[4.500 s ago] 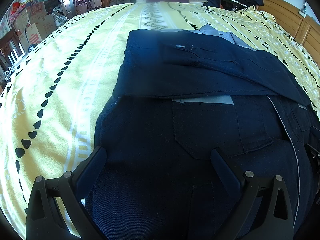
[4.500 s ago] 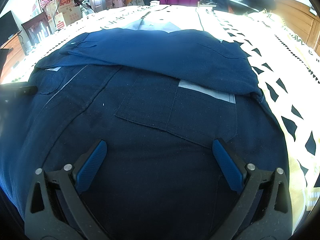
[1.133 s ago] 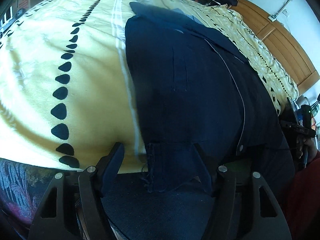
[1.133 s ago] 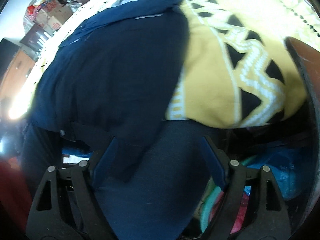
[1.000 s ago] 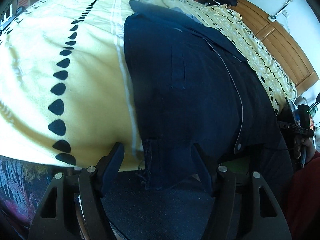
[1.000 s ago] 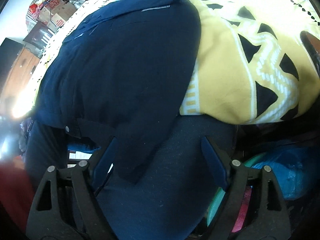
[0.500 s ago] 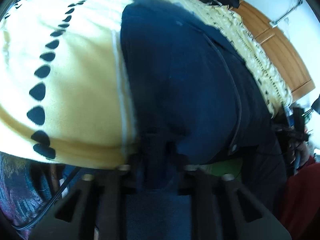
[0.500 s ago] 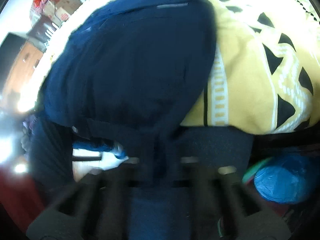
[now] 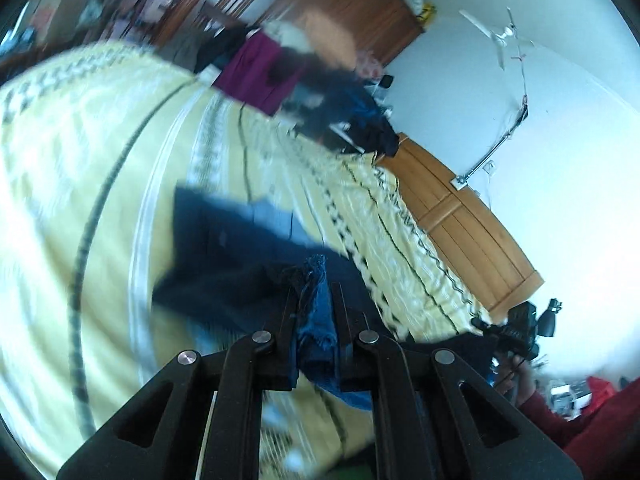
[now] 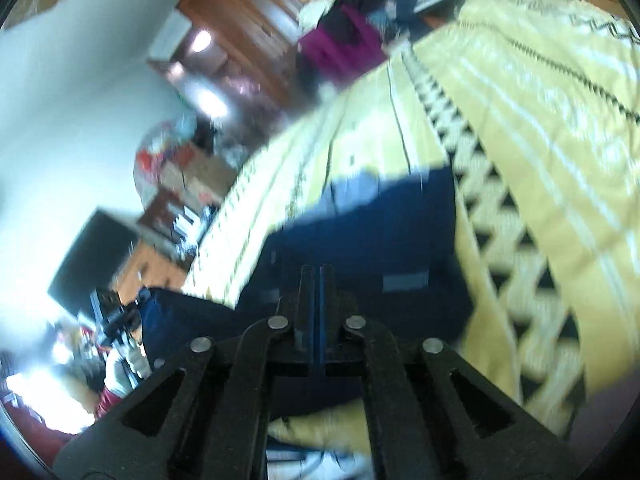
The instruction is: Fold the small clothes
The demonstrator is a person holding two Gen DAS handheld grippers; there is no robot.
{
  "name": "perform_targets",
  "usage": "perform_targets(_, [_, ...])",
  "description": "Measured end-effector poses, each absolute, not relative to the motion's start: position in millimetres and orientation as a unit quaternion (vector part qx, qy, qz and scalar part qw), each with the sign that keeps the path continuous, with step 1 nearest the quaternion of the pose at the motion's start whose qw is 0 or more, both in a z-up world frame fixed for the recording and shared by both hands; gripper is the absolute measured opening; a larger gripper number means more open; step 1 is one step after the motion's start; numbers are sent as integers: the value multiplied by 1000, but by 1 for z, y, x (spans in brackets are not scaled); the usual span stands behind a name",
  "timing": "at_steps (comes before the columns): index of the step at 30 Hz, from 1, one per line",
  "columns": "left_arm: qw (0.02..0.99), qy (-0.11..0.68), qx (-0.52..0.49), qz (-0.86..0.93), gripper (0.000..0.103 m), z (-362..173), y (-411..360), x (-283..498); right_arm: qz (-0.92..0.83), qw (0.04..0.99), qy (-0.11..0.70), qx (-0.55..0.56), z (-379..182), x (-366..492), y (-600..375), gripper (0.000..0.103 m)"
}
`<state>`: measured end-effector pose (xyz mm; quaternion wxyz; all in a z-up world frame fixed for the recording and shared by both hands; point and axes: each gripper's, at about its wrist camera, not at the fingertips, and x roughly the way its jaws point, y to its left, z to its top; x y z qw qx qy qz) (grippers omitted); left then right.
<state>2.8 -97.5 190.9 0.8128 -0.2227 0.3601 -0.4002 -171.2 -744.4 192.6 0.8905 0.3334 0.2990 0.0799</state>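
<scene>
Navy woven cotton garment (image 9: 240, 256) lay on the yellow patterned fleece bedspread (image 9: 80, 168), its frayed hem lifted. Left gripper (image 9: 314, 292) and right gripper (image 10: 318, 276), 2 fingers each, were clenched on that hem; both frames blurred.

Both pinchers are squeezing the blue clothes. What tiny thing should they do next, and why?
Probably carry the pinched hem forward and lay it over the far part. The left gripper and right gripper are each shut on the garment, whose near edge is lifted while the rest lies on the bed. That would make the fold.
</scene>
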Motion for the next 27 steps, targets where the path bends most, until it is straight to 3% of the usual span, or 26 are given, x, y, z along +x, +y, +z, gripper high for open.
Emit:
perform_targets(3, [817, 354, -203, -408, 10, 212, -133, 61, 65, 892, 287, 342, 198, -127, -772, 0])
perform_targets(8, [817, 377, -185, -396, 10, 200, -188, 150, 75, 871, 383, 299, 162, -74, -775, 1])
perform_targets(15, [796, 407, -210, -395, 10, 146, -191, 145, 56, 789, 512, 334, 67, -145, -742, 2])
perform_targets(19, [791, 400, -228, -404, 10, 140, -181, 126, 115, 748, 563, 332, 45, -201, -687, 4])
perform_targets(21, [790, 392, -231, -412, 10, 142, -179, 116, 120, 734, 579, 333, 36, -222, -668, 14])
perform_targets(23, [789, 385, -233, -418, 10, 145, -177, 108, 113, 720, 583, 360, 21, -242, -656, 60])
perform_targets(24, [789, 383, -236, -419, 10, 145, -176, 105, 100, 718, 580, 371, 15, -248, -653, 66])
perform_targets(27, [786, 384, -252, -413, 10, 142, -168, 98, 96, 697, 564, 433, -4, -254, -650, 66])
